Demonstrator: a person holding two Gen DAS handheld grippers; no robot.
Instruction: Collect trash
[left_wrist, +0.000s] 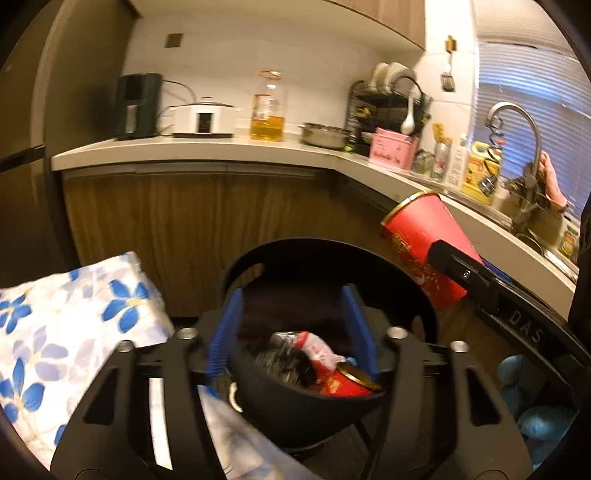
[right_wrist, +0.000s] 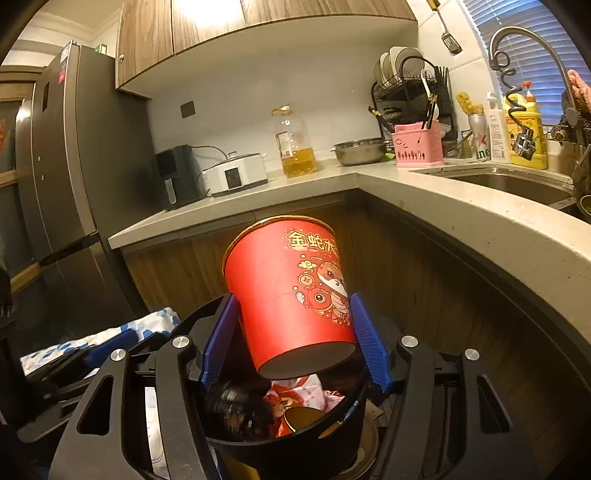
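- Left wrist view: left gripper (left_wrist: 293, 328) hangs over a black bin (left_wrist: 306, 398), jaws apart, nothing between the blue pads (left_wrist: 225, 332)
- Bin holds trash: a red cup (left_wrist: 347, 382) lying on its side w/ gold rim, a crumpled red-white wrapper (left_wrist: 319, 350), dark crinkled stuff beside them
- Bin's arched black handle (left_wrist: 321, 254) stands up behind the pads
- A 2nd red cup (left_wrist: 417, 243) is tilted in the air at right, above the bin's far right edge; a black finger of the right gripper (left_wrist: 458, 267) lies across its side
- Floral cloth (left_wrist: 70, 332), blue on white, lies left of the bin; counter (left_wrist: 207, 149) behind w/ oil bottle (left_wrist: 267, 110) and white cooker (left_wrist: 203, 118)
- Right wrist view: right gripper (right_wrist: 293, 336) has the red cup (right_wrist: 291, 291) between its blue pads (right_wrist: 367, 339); cup leans, open mouth up and away, flat base toward cam
- Left pad meets the cup wall; right pad sits just beside it – can't tell if it presses, so grip vs. loose is unclear
- Cup hovers right above the bin (right_wrist: 295, 439), base just over the trash
- In the bin: the other red cup (right_wrist: 295, 421), gold mouth showing, the wrapper (right_wrist: 306, 391), a dark blurred lump at left
- Fridge (right_wrist: 74, 177) at left, sink (right_wrist: 509, 181) and tap (right_wrist: 532, 48) at right, pink caddy (right_wrist: 417, 146) and steel bowl (right_wrist: 360, 151) on the counter (right_wrist: 461, 225)
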